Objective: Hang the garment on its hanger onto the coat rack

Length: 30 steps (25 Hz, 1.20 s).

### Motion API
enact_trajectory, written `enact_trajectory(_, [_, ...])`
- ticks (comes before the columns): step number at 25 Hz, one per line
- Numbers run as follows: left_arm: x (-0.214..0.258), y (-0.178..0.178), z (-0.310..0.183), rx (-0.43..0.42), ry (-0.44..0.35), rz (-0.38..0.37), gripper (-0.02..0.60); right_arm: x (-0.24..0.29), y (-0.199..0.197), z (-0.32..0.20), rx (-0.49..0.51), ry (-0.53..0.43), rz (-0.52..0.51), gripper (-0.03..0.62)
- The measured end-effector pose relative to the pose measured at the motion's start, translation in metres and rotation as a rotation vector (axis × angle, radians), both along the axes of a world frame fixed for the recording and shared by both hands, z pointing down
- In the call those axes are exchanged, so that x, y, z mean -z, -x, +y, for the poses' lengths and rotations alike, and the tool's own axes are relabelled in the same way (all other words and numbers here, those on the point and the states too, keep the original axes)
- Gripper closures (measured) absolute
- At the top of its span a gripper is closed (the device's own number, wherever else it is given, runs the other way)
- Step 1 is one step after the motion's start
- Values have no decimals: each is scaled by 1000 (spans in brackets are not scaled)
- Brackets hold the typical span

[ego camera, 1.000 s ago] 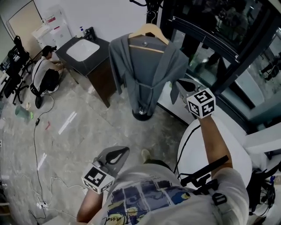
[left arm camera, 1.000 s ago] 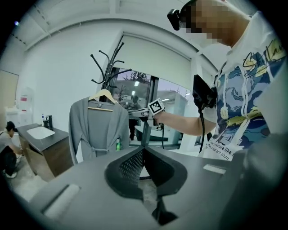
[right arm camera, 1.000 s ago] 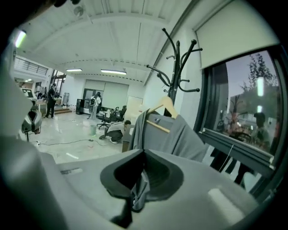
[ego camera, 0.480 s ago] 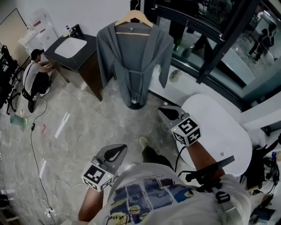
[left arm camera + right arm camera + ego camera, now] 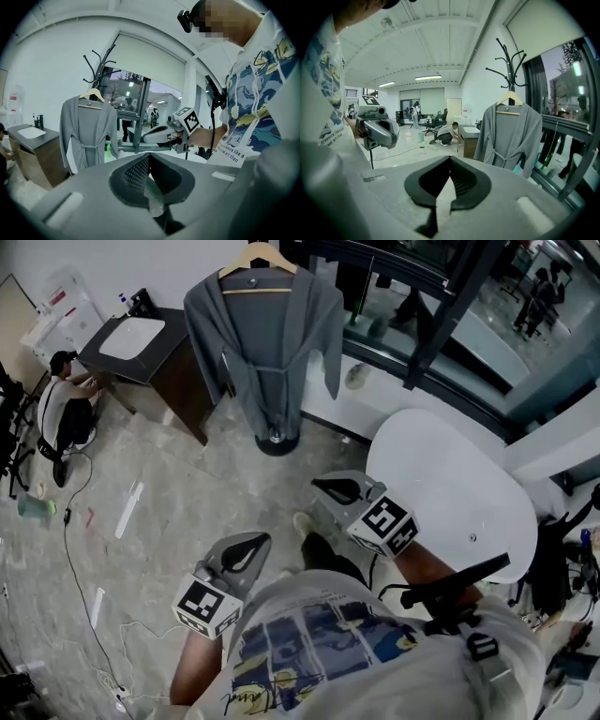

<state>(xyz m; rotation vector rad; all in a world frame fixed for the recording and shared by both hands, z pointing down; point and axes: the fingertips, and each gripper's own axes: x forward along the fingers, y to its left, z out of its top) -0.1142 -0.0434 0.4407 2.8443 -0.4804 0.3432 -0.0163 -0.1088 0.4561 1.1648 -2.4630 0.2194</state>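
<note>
A grey robe [image 5: 262,334] hangs on a wooden hanger [image 5: 258,257] from the black coat rack, whose round base [image 5: 277,439] stands on the floor below it. Both gripper views show it too: the robe [image 5: 86,131] under the rack's hooks [image 5: 101,58], and the robe [image 5: 508,136] on its hanger [image 5: 509,99]. Neither gripper touches the robe; both sit low and close to the person's body. My left gripper [image 5: 261,540] is shut and empty, its jaws [image 5: 149,155] meeting. My right gripper [image 5: 321,487] is shut with nothing between the jaws [image 5: 450,158].
A white oval table [image 5: 450,493] stands at the right. A dark cabinet with a white sink [image 5: 141,338] is left of the rack, and a person [image 5: 61,409] crouches beside it. Cables [image 5: 75,549] trail over the marble floor. Black-framed glass [image 5: 441,306] runs behind the rack.
My right gripper has drawn back from beside the robe, down toward the body. The rack and robe have shifted farther away and up in the view. The left gripper has barely shifted.
</note>
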Motion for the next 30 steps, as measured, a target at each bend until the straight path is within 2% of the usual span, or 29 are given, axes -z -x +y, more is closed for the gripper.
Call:
enact_trajectory(14, [2,10,19,16,-9,-7,578,18,35,28,103,-43,11,592])
enact_trajectory(30, [7,11,24,18,-3,-1,578,21,46,39,139,-50,33,592])
